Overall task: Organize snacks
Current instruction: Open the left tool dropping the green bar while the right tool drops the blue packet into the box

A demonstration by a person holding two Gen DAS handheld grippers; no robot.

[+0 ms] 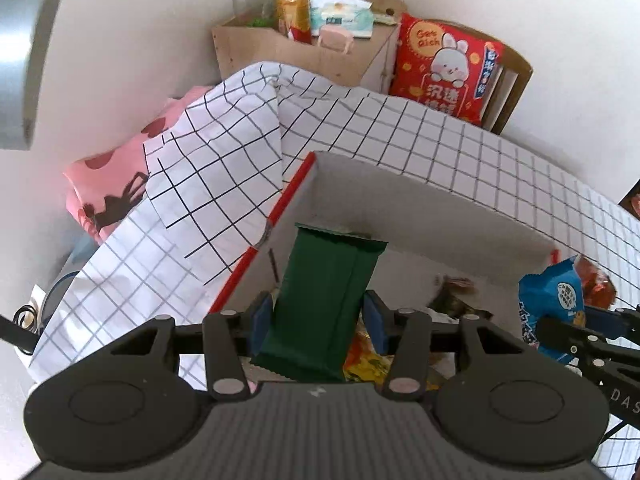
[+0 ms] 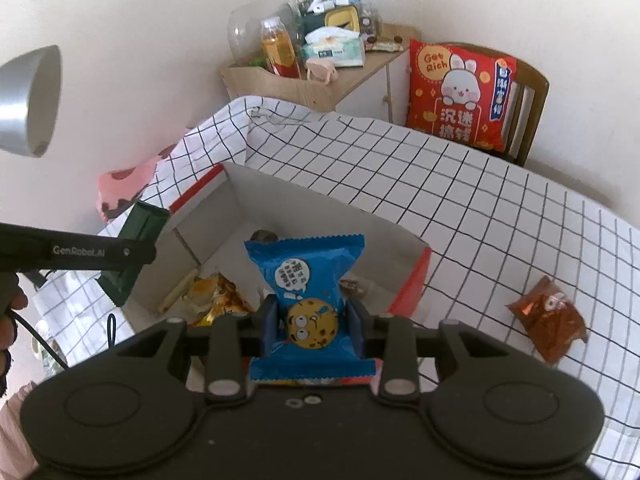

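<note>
A dark green packet [image 1: 324, 308] stands upright above the open white box [image 1: 420, 204] with red edges. A blue cookie packet [image 2: 310, 300] (cartoon cookie face printed on it) hangs over the same box. A reddish-brown packet [image 2: 550, 318] lies on the checked table [image 2: 480, 200], near the box.

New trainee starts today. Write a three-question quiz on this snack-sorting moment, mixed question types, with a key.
1. True or false: the left gripper holds a green packet.
2. Multiple choice: the blue cookie packet is
A. lying in the box
B. held by the right gripper
C. on the chair
3. Fill in: one brown packet lies on the checked ____, outside the box.

Key:
1. True
2. B
3. cloth
</note>
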